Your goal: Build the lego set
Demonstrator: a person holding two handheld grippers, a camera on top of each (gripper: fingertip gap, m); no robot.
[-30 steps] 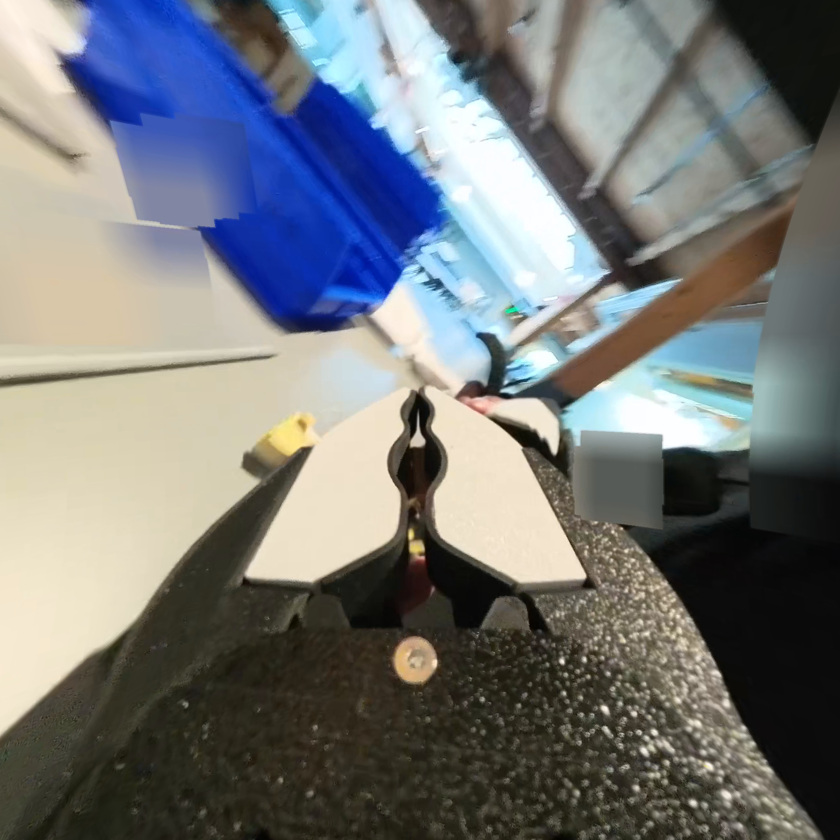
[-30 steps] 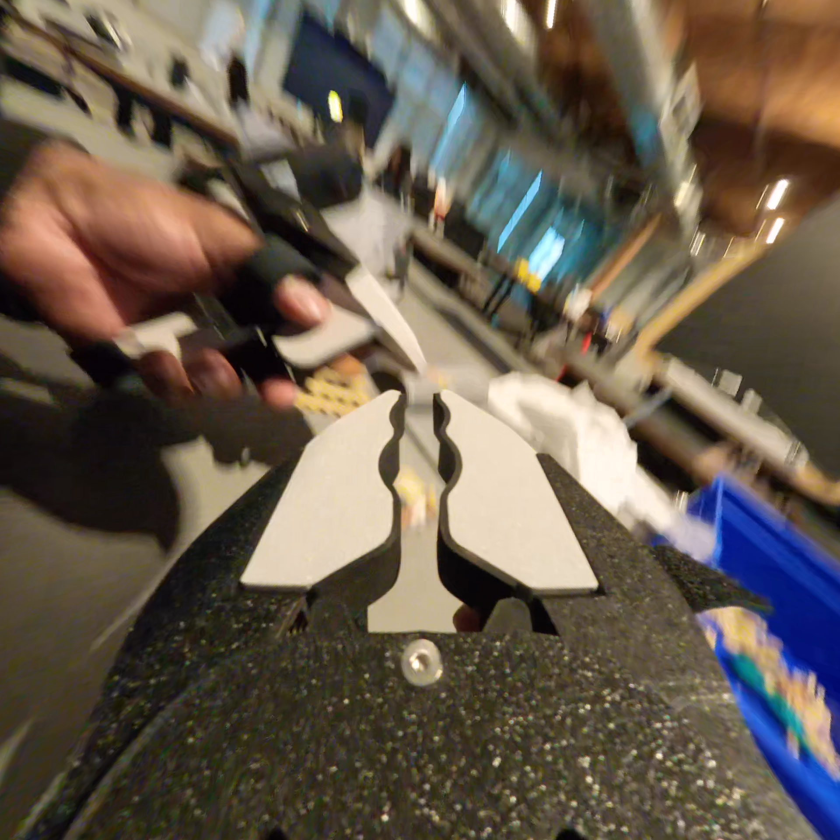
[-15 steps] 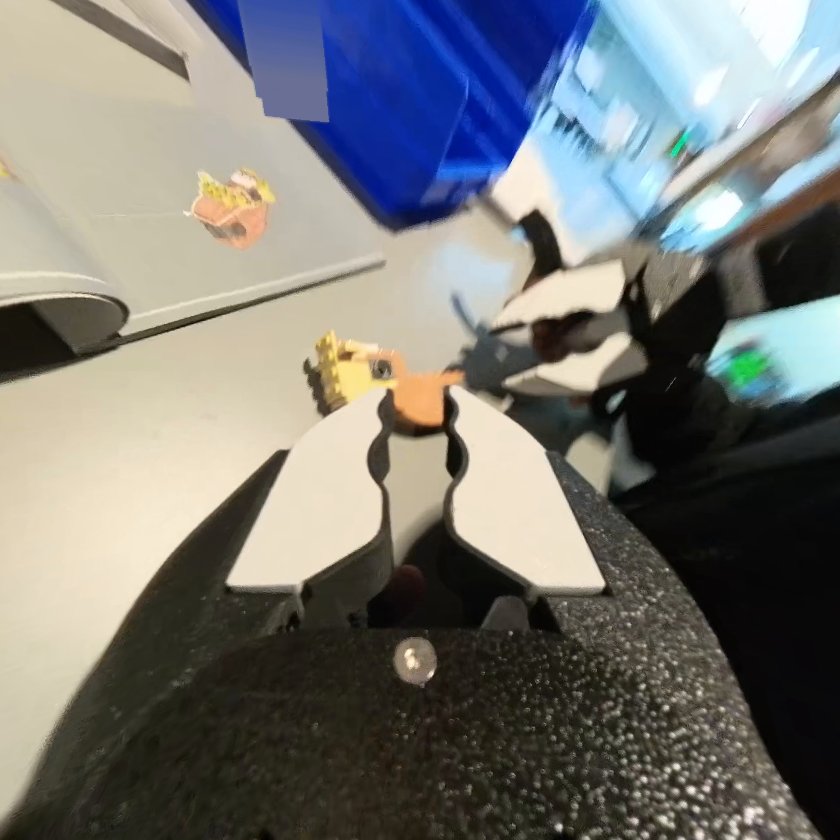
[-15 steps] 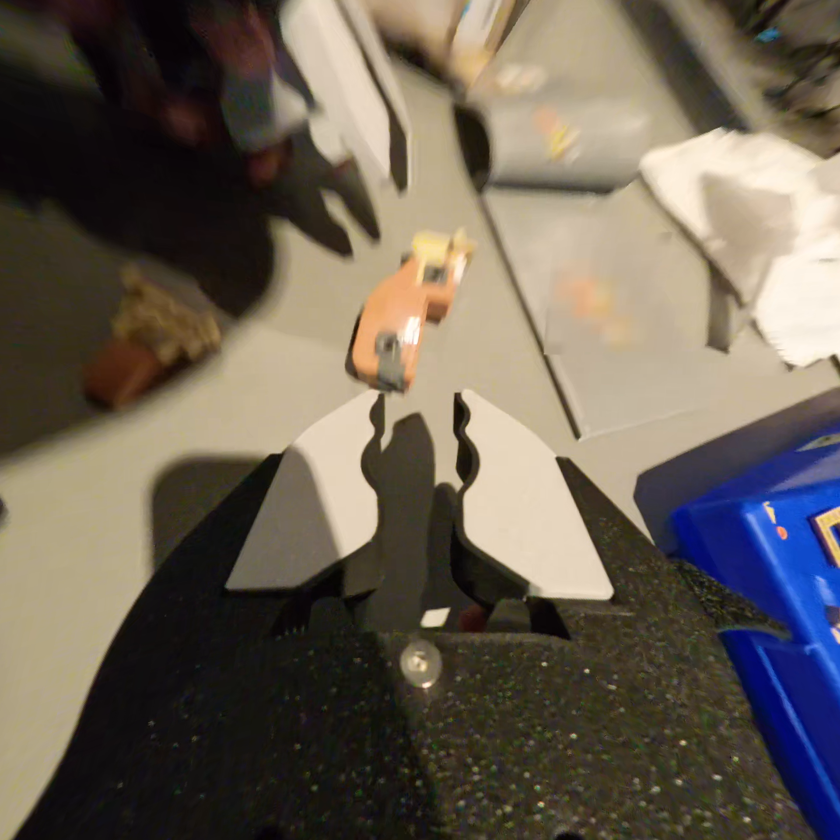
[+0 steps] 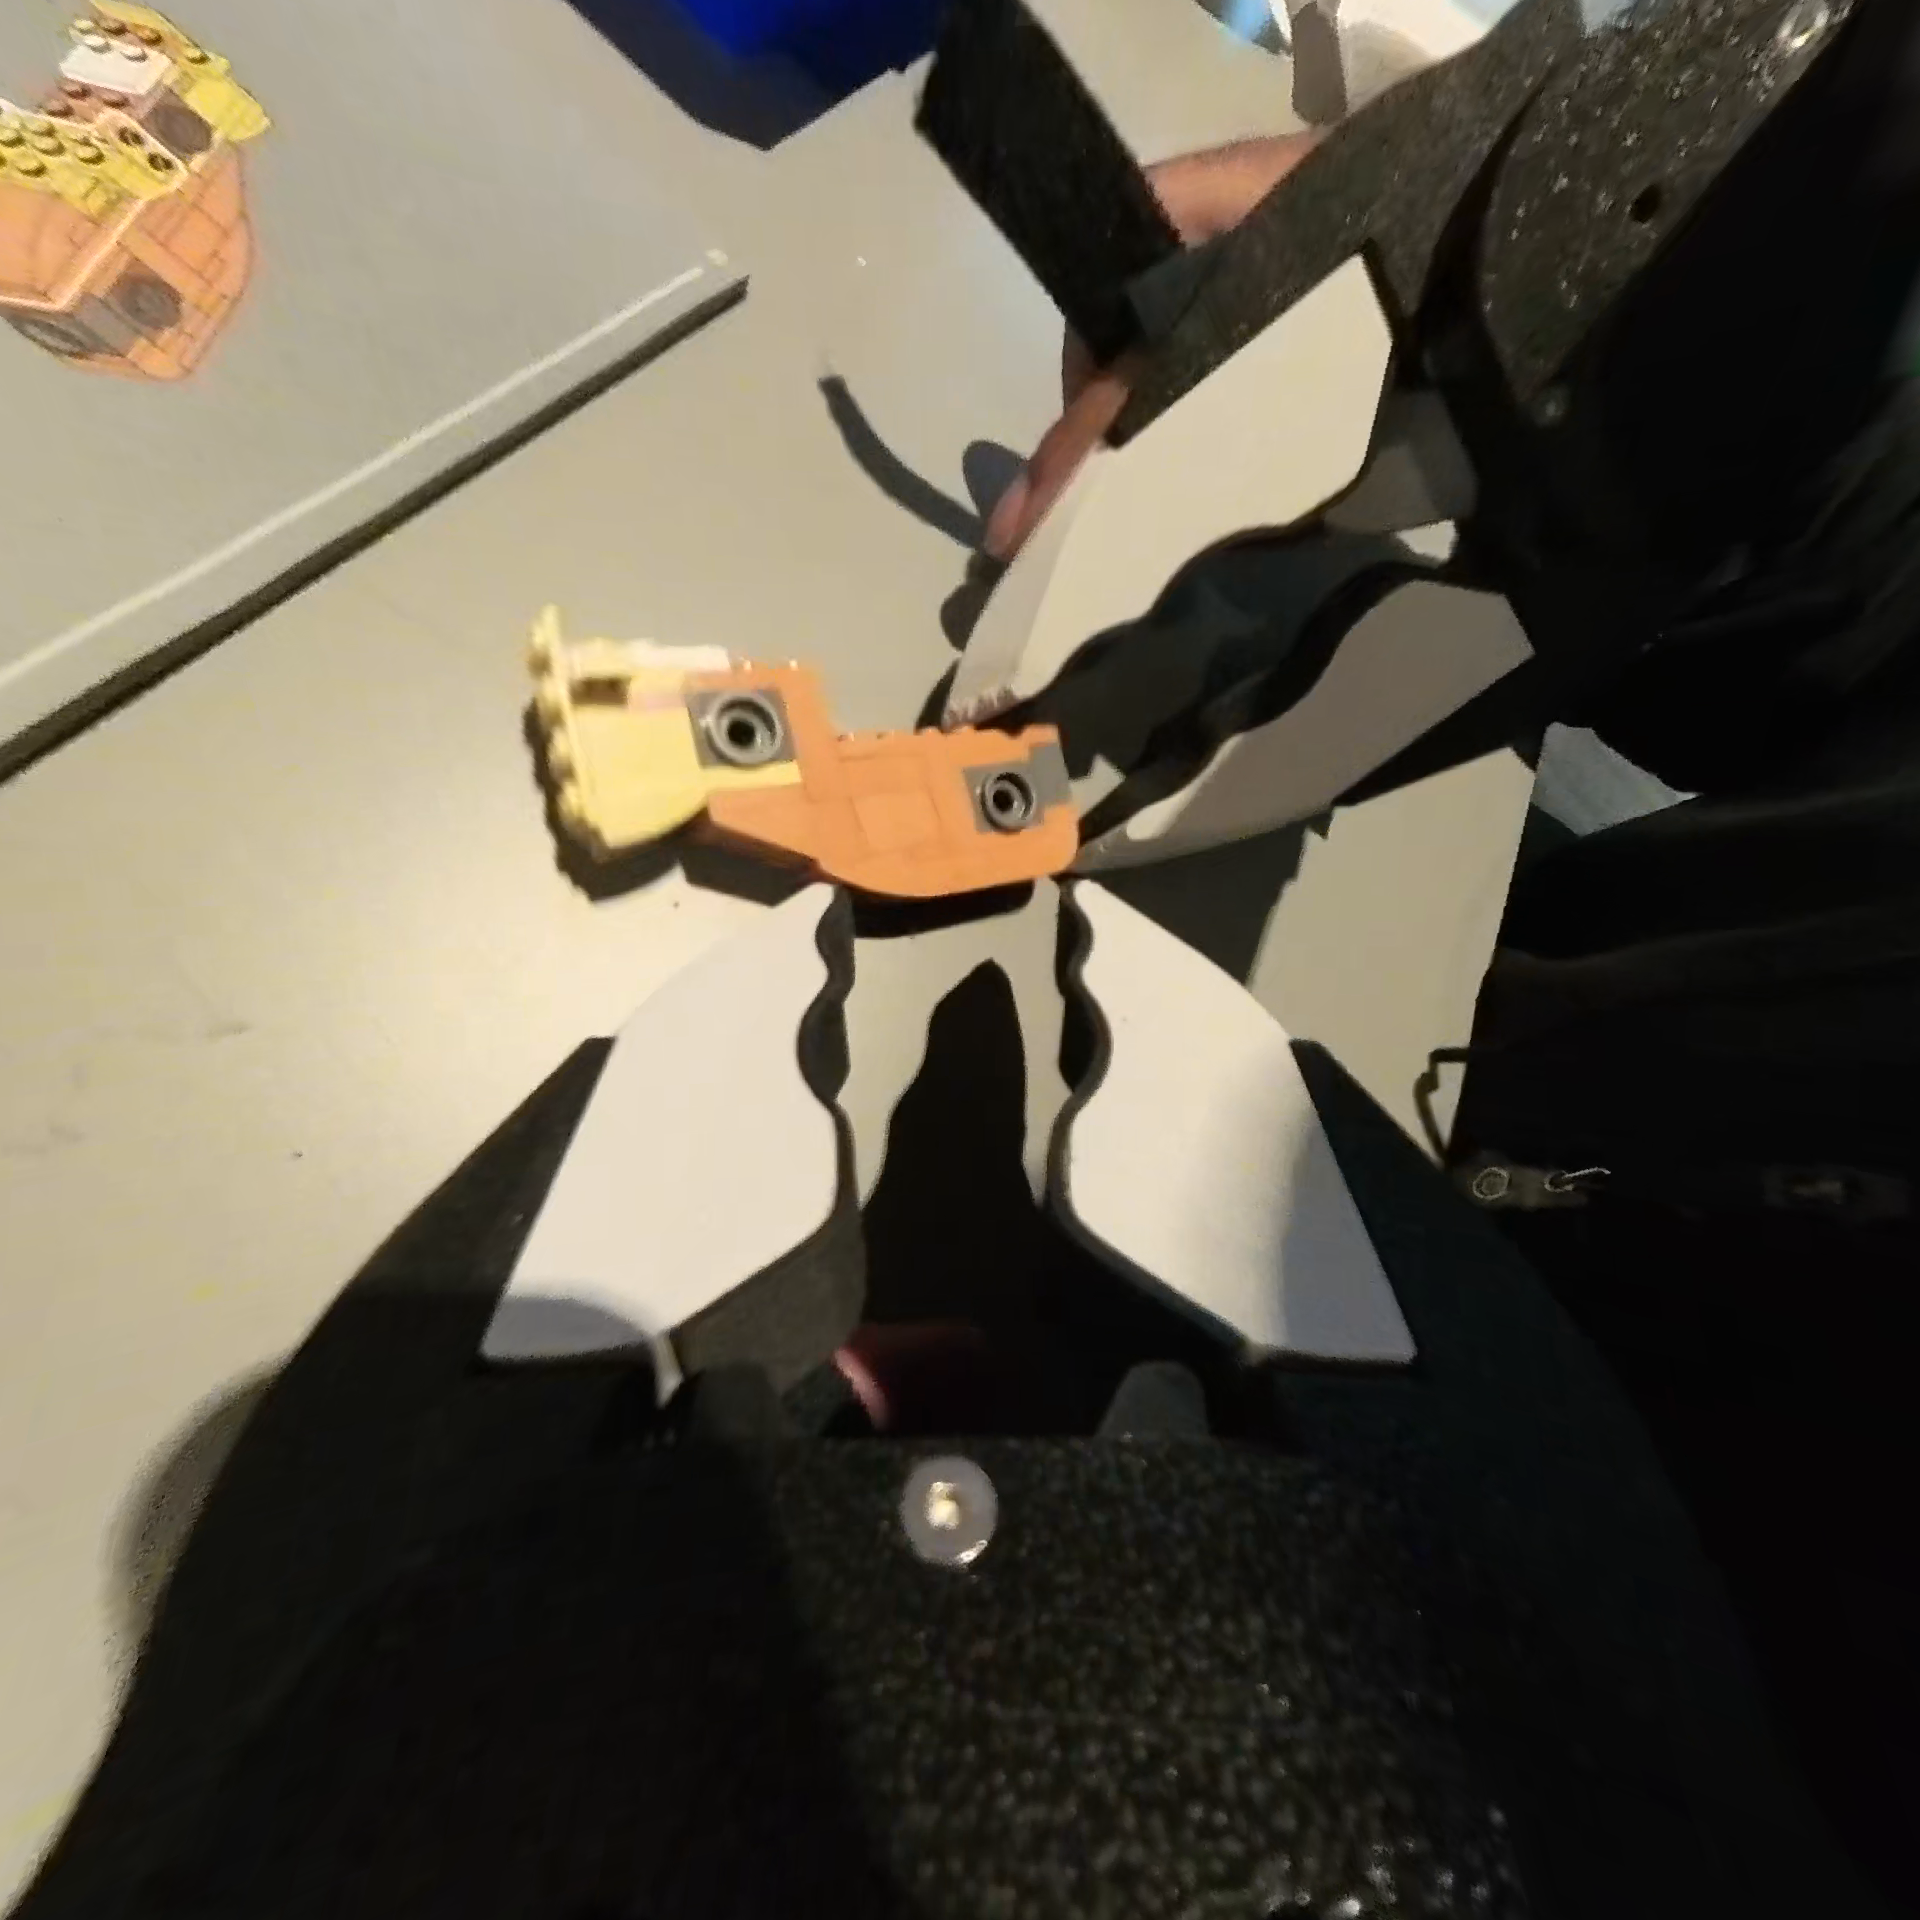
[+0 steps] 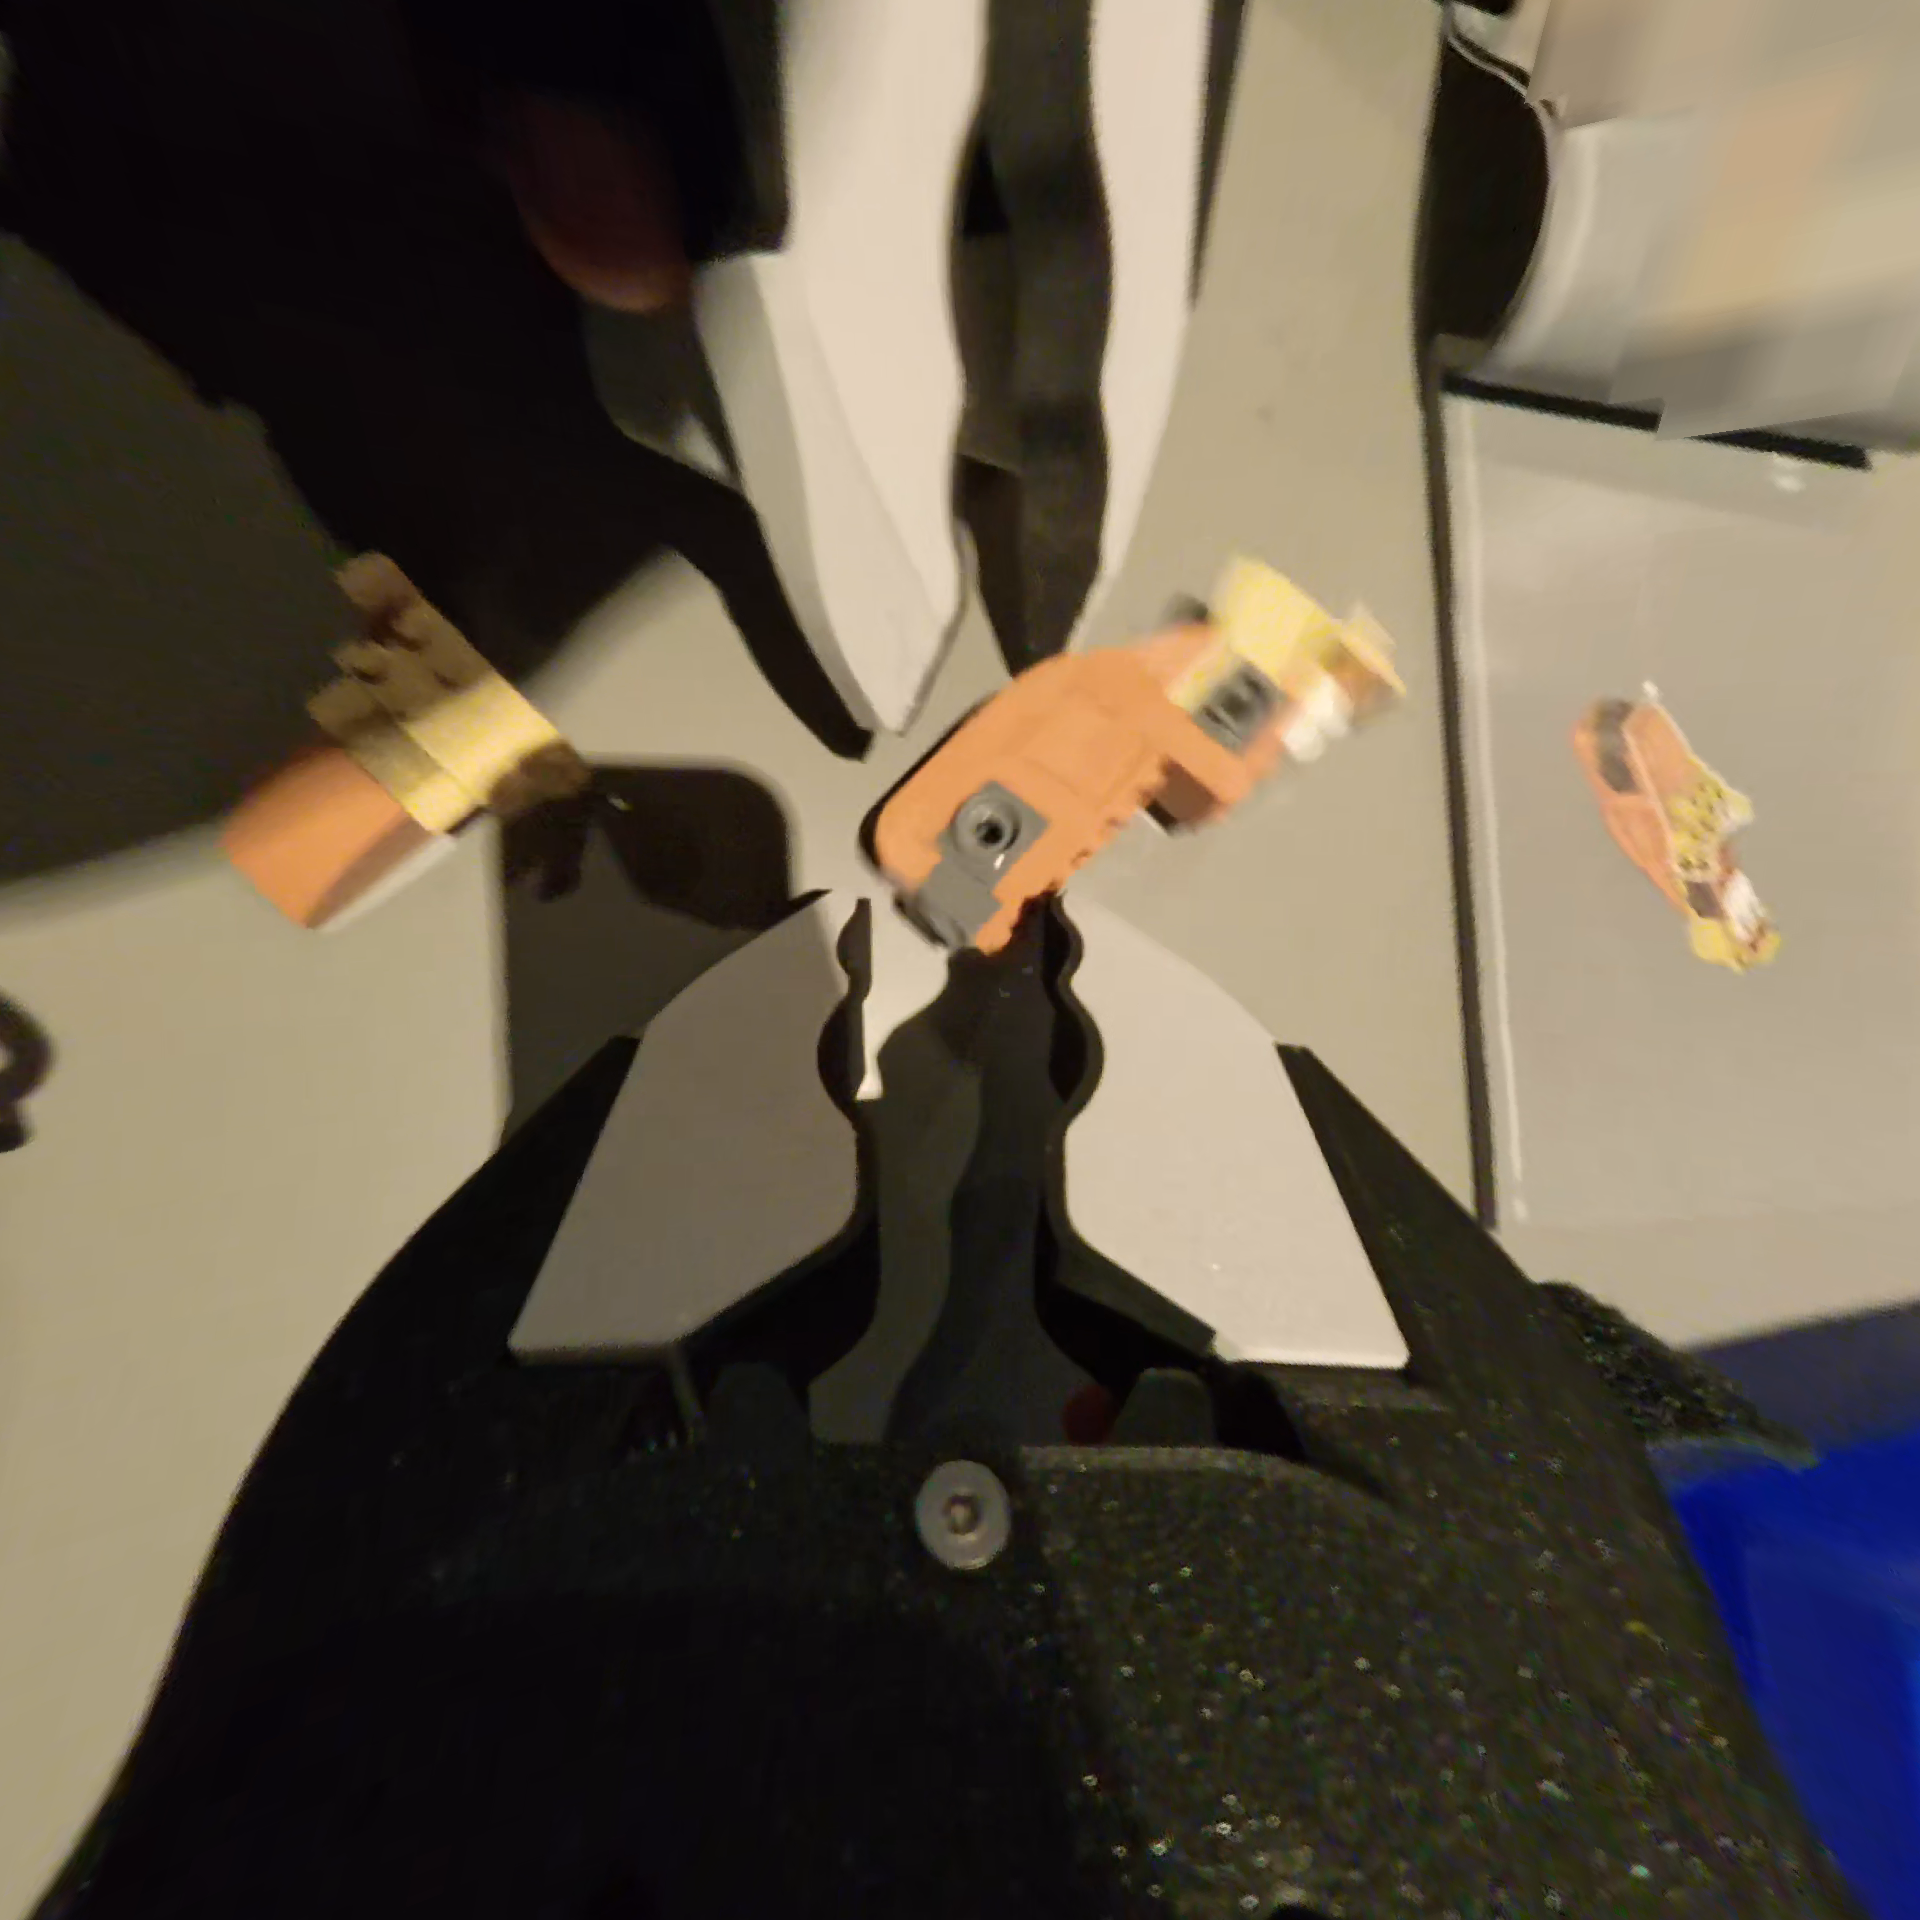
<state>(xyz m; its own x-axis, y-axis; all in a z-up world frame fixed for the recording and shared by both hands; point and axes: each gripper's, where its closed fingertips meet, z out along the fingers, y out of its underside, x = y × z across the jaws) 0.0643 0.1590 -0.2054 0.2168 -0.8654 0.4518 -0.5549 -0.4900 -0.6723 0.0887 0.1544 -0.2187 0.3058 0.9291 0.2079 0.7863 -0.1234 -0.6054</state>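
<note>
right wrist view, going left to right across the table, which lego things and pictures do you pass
tan and brown brick assembly → orange and yellow lego model → printed picture of the model on the instruction sheet

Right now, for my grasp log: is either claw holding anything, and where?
Nothing looks gripped: the left claw and right claw are both open at the orange end of the lego model.

Hobby or lab bench; grey tabletop (image 5: 312, 1039); blue bin (image 6: 1818, 1558); instruction booklet (image 6: 1662, 1039)
</note>
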